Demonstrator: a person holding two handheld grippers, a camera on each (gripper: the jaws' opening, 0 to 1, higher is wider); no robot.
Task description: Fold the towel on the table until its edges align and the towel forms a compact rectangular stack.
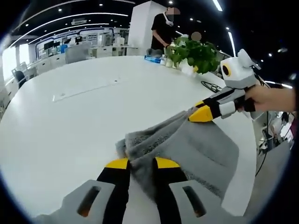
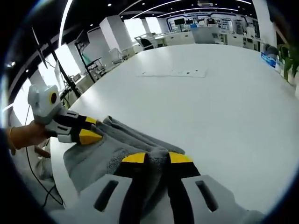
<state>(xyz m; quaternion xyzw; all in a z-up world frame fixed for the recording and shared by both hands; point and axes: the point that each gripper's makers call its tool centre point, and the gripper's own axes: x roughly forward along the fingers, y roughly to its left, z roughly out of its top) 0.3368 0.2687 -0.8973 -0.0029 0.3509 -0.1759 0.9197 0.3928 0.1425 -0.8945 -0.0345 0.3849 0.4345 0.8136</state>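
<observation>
Lying bunched near the table's edge, the grey towel [image 1: 187, 149] is folded over on itself, its rumpled fold line running between the two claws and its flat part spreading toward 4 o'clock in the left gripper view. In the right gripper view the same towel [image 2: 112, 151] sits at about 7 o'clock, its ridge of folds climbing toward 10 o'clock.

The left claw [image 1: 141, 164] rises from 6 o'clock in its own view with yellow-tipped jaws drawn close on a thickness of towel at the near end of the fold. It also comes into the right gripper view at 9 o'clock as the left claw [image 2: 93, 135], held by a hand [image 2: 23, 136], its yellow tips pressed onto the cloth. The right claw [image 2: 157, 158] pinches the other end of the fold between its jaws; in the left gripper view it enters from 3 o'clock, the right claw [image 1: 202, 114] gripped by a hand [image 1: 271, 98], tips meeting on a raised corner of towel.

The white table [image 1: 93, 107] stretches broad and bare beyond the towel. At its far side, toward 1 o'clock in the left gripper view, stands a leafy green plant [image 1: 194, 53], with a person in dark clothing [image 1: 162, 30] behind it.
</observation>
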